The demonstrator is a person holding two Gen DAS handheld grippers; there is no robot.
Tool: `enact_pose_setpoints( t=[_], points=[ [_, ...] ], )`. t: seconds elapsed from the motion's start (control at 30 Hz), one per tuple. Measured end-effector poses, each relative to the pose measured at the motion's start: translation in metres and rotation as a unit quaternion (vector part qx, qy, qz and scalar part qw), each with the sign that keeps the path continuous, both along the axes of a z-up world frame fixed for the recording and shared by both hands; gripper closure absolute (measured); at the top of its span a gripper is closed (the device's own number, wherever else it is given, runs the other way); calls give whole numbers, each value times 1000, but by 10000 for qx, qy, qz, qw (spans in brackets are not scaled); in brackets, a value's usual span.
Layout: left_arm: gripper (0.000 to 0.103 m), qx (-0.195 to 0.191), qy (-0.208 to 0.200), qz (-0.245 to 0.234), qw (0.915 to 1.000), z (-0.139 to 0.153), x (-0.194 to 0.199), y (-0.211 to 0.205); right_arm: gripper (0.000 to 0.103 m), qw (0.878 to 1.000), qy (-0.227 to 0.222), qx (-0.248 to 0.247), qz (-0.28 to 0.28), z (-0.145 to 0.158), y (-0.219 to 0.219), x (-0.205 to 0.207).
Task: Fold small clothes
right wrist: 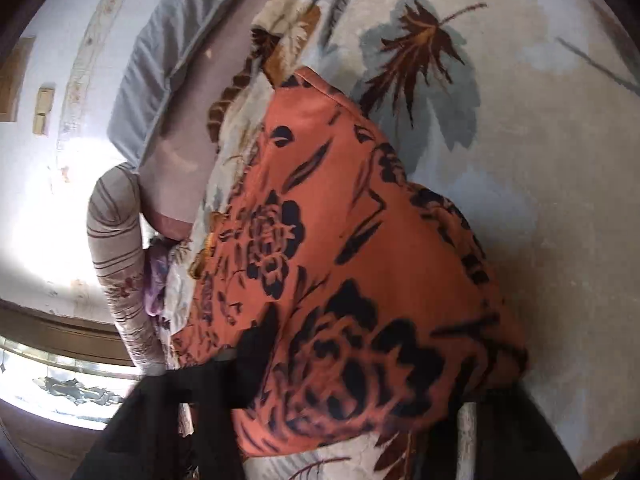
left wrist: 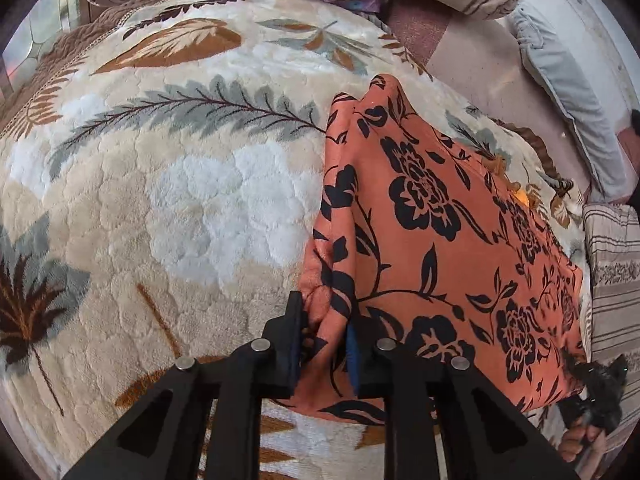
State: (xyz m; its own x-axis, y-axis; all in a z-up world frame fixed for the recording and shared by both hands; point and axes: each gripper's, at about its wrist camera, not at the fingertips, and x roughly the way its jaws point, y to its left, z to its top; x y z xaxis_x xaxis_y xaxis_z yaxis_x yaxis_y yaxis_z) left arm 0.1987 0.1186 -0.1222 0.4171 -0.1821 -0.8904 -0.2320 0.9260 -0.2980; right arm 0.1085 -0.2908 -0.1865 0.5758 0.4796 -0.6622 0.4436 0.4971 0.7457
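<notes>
Left gripper (left wrist: 326, 344) clamps one corner of orange floral garment (left wrist: 432, 216), right gripper (right wrist: 352, 400) apparently pinches another, cloth hides its tips. Garment stretched over bed blanket (left wrist: 160, 200), likely to fold cleanly.

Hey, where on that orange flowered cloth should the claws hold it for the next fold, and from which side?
Best at the near hem corners, coming in from the near edge. The orange flowered cloth lies spread on the plush blanket, and its near edge bunches into a ridge a claw can pinch. The left claw is already clamped on that bunched corner; the right claw is mostly hidden under the cloth.
</notes>
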Motion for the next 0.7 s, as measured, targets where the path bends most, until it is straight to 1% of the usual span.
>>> enact_pose_setpoints(
  t=[0.03, 0.07, 0.17, 0.2, 0.23, 0.27, 0.33, 0.37, 0.4, 0.43, 0.47, 0.5, 0.53, 0.57, 0.6, 0.63, 0.67, 0.7],
  points=[
    [85, -6, -72, 35, 10000, 7, -3, 0, 88, 9999, 62, 118, -88, -4, 1, 4],
    [85, -35, -234, 36, 9997, 19, -9, 1, 89, 9999, 18, 96, -78, 1, 1, 2],
    [85, -122, -736, -100, 9972, 58, -41, 2, 93, 9982, -492, -237, 227, 47, 3, -10],
    [85, -100, -884, -134, 9959, 69, -57, 2, 93, 9970, -630, -319, 324, 64, 2, -15],
    [85, -1, -1025, -165, 9946, 78, -76, 1, 93, 9956, -747, -412, 399, 79, 2, -23],
    [85, 44, -1085, -154, 9940, 83, -96, 1, 93, 9941, -851, -483, 466, 92, 1, -32],
    [84, -44, -1013, -41, 9948, 78, -138, 8, 93, 9932, -894, -450, 603, 105, -5, -59],
    [79, -6, -889, 3, 9960, 66, -160, 11, 90, 9933, -820, -424, 696, 103, -8, -72],
    [74, 48, -726, 34, 9973, 49, -177, 13, 89, 9930, -675, -476, 842, 95, -10, -85],
    [71, 128, -517, 62, 9986, 29, -189, 15, 84, 9918, -465, -594, 1032, 81, -11, -95],
    [64, 236, -196, 78, 9995, 8, -198, 18, 73, 9898, -139, -749, 1201, 63, -13, -102],
    [61, 61, -215, 53, 9997, -1, -206, 24, 69, 9877, 266, -893, 1259, 43, -18, -112],
    [60, -28, -447, 85, 9990, 4, -213, 30, 70, 9909, 138, -641, 1178, 34, -27, -123],
    [51, 106, -392, 140, 9991, 12, -214, 33, 68, 9936, -50, -436, 1043, 34, -36, -134],
    [49, 235, -416, 178, 9987, 20, -211, 35, 64, 9943, 11, -461, 962, 37, -44, -141],
    [49, 275, -568, 167, 9979, 30, -206, 38, 47, 9950, 9, -507, 857, 43, -53, -146],
    [48, 284, -714, 131, 9970, 39, -200, 40, 27, 9956, -38, -620, 706, 49, -60, -153],
    [45, 283, -806, 77, 9963, 47, -190, 40, 26, 9950, -103, -833, 550, 57, -66, -159]
  ],
)
